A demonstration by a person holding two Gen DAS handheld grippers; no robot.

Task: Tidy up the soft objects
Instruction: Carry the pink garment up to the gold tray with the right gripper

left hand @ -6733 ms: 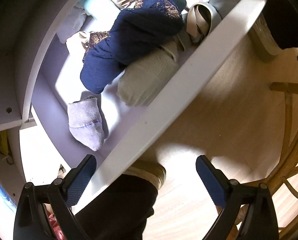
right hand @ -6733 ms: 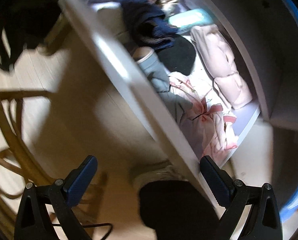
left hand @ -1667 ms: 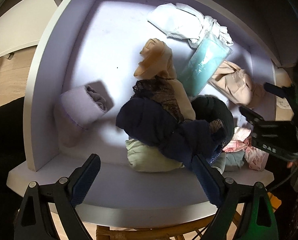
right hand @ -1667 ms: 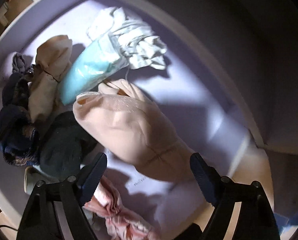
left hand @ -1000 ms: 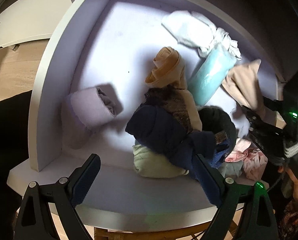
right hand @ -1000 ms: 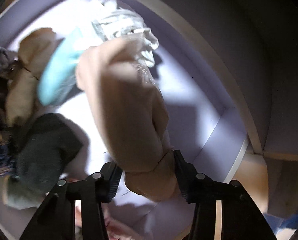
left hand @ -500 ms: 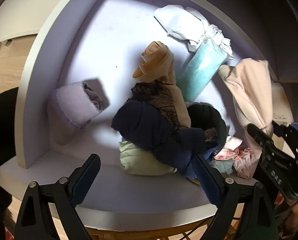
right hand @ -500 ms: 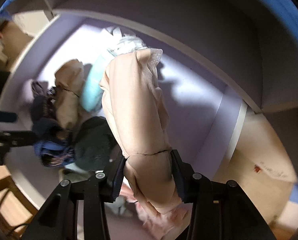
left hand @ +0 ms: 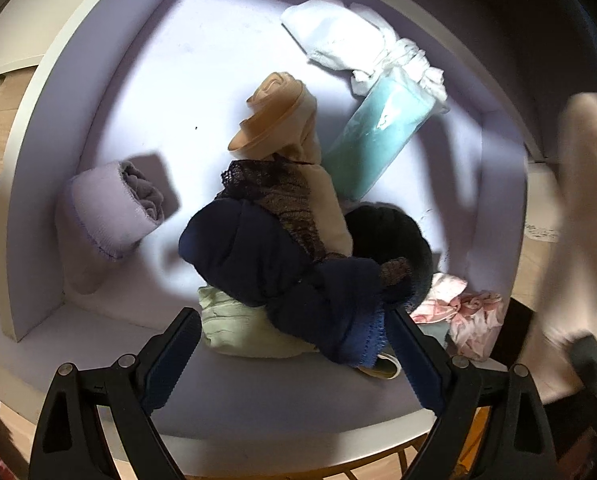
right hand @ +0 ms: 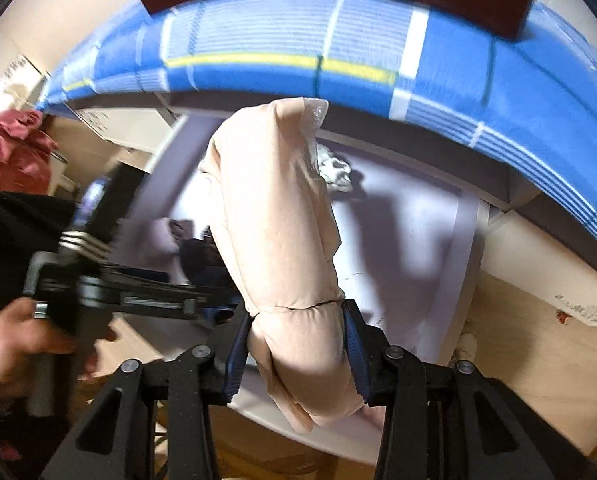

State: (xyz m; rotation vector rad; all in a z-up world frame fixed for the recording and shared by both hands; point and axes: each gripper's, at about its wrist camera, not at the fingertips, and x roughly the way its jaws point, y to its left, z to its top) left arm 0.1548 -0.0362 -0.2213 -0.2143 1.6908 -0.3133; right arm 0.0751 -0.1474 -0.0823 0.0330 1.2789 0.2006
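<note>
Right gripper [right hand: 296, 354] clamps peach padded garment [right hand: 282, 216] by its end; soft, light, droops. Left gripper [left hand: 294, 354] wide open, empty, above drawer [left hand: 146, 80].

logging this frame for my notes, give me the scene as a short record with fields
setting: white drawer, open, seen from above
right gripper: shut on a peach garment, lifted clear of the drawer
left gripper: open, empty, over the front of the drawer
in drawer, left: lilac sock roll, apart from the rest
in drawer, middle: navy bundle on a pale green cloth, tan roll behind
in drawer, back: teal roll, white cloth
in drawer, right front: pink cloth
</note>
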